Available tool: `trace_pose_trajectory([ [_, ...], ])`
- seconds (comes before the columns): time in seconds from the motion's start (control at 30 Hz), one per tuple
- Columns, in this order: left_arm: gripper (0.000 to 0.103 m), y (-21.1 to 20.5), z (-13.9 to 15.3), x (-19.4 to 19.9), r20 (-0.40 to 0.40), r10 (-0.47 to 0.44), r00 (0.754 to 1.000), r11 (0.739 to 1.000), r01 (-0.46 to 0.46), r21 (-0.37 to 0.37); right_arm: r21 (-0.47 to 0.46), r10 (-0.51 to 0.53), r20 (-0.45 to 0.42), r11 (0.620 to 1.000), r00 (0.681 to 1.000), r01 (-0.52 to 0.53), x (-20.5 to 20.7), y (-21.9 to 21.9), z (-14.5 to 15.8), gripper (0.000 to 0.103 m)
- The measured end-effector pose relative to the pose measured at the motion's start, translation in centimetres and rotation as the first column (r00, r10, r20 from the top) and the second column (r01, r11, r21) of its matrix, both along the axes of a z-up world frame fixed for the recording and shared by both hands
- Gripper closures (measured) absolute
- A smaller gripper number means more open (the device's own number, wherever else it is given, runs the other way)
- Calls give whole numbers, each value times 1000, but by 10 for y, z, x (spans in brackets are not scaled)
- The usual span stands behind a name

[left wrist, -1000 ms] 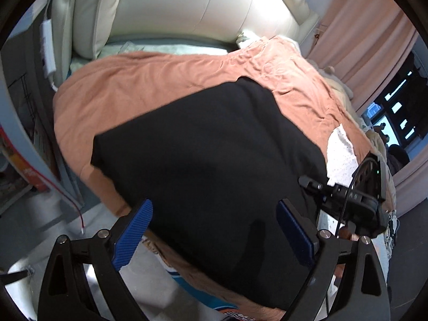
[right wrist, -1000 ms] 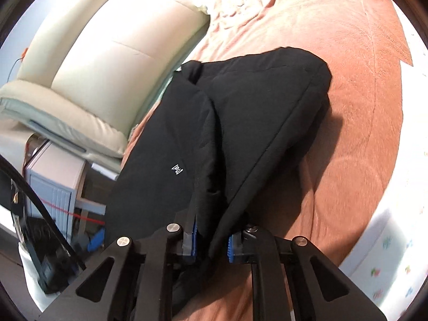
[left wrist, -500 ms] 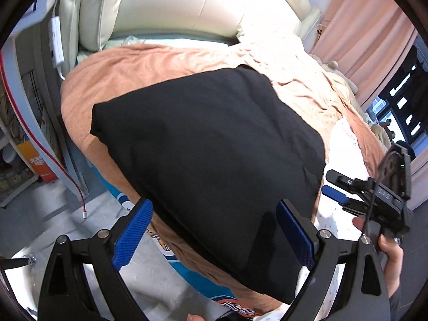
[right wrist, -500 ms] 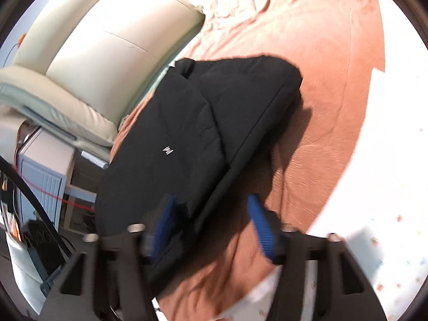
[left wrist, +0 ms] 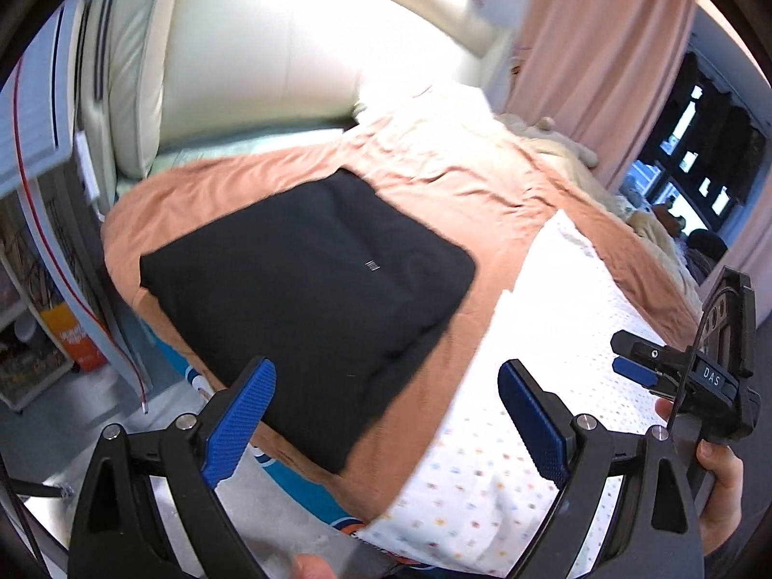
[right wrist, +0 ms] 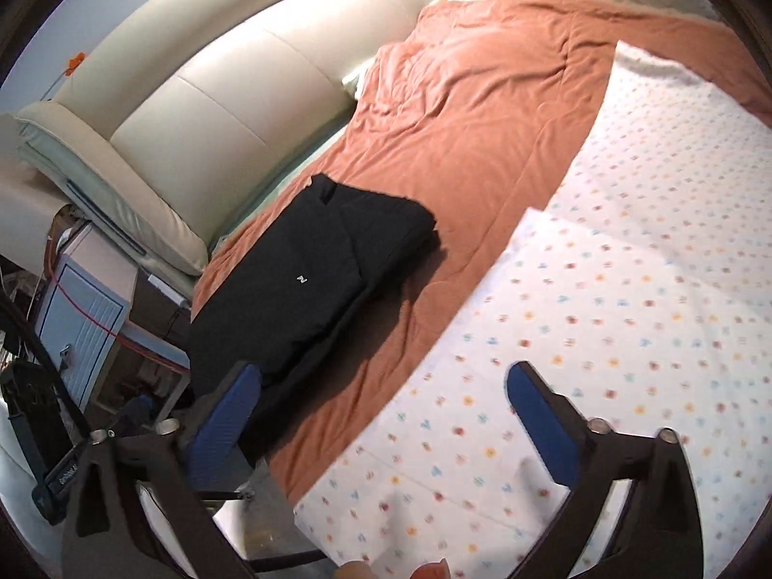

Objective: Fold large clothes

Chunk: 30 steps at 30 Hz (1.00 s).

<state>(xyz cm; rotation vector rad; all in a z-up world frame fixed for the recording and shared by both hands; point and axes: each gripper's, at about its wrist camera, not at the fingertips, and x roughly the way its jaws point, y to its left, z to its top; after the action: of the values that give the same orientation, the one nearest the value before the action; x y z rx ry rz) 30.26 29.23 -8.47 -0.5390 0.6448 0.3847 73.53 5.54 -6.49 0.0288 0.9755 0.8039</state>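
Folded black garment (right wrist: 318,284) lies flat on the bed's orange blanket (right wrist: 473,135). Right gripper (right wrist: 386,415) has just sprung wide, holding nothing. Left gripper (left wrist: 386,415) is released too.

Bright, uneven light; fisheye warp and some motion blur in both views.
Cream headboard (left wrist: 299,43) at upper centre of the left wrist view is blown out by glare; dotted white sheet (right wrist: 651,251) is near-overexposed at right of the right wrist view, its dots smeared. Black garment (right wrist: 313,280) shows little detail and casts a soft shadow to its lower right. Window (left wrist: 695,144) at right edge reads dark. Frame corners vignette to black; straight edges bow.
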Motion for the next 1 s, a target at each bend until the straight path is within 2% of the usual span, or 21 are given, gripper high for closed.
trace_pose_trajectory([
  [0.03,0,-8,6,-3,11,-7,1000,1000,7,7,-4,-4,14,1000,1000,4,-6,-3,6,0],
  [0.23,0,-54,42,-19,72,-62,996,996,57,71,4,-32,83,999,996,32,-42,-59,52,0],
  [0.4,0,-99,69,-34,111,-146,983,985,134,109,26,-71,145,997,987,68,-81,-111,89,0],
  [0.67,0,-168,98,-62,157,-253,955,960,228,162,101,-151,169,986,974,135,-142,-208,114,0],
  [1.0,0,-235,108,-102,165,-337,927,928,297,226,145,-269,236,960,934,240,-224,-322,125,0],
])
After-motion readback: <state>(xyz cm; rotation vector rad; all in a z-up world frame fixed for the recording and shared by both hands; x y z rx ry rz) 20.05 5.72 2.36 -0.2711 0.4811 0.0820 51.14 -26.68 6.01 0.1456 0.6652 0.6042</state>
